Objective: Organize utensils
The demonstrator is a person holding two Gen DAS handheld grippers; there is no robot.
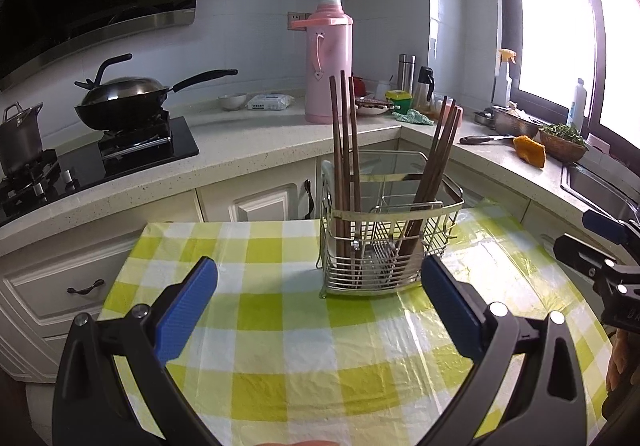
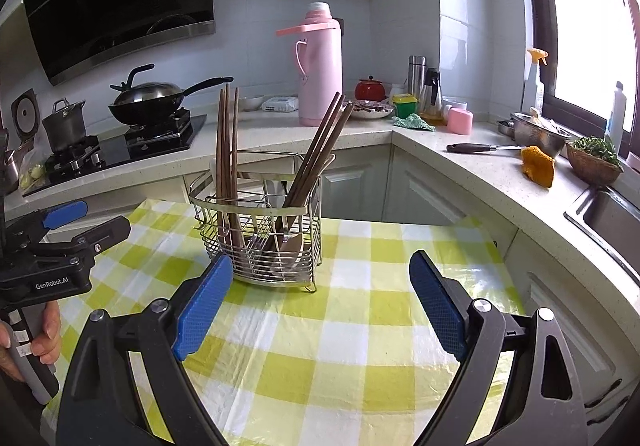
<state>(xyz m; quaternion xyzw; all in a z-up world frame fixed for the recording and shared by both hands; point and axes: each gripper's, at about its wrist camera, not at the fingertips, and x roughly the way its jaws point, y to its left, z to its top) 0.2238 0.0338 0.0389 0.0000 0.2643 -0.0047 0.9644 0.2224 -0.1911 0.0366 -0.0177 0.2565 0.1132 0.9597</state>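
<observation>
Wire utensil caddy point(image 1: 390, 246) on checked tablecloth point(image 1: 280, 346), chopsticks point(image 1: 345, 166) upright in left and right compartments. Left gripper point(image 1: 320, 310) wide, empty, before caddy. Right gripper point(image 2: 320, 306) wide, empty, beside caddy. Pink thermos point(image 1: 326, 62) on counter behind caddy.

We found bare checked tablecloth point(image 1: 280, 326) near and on both sides of the wire caddy point(image 1: 384, 246). Tall chopsticks point(image 1: 344, 150) rose from it, blocking any approach from above.
</observation>
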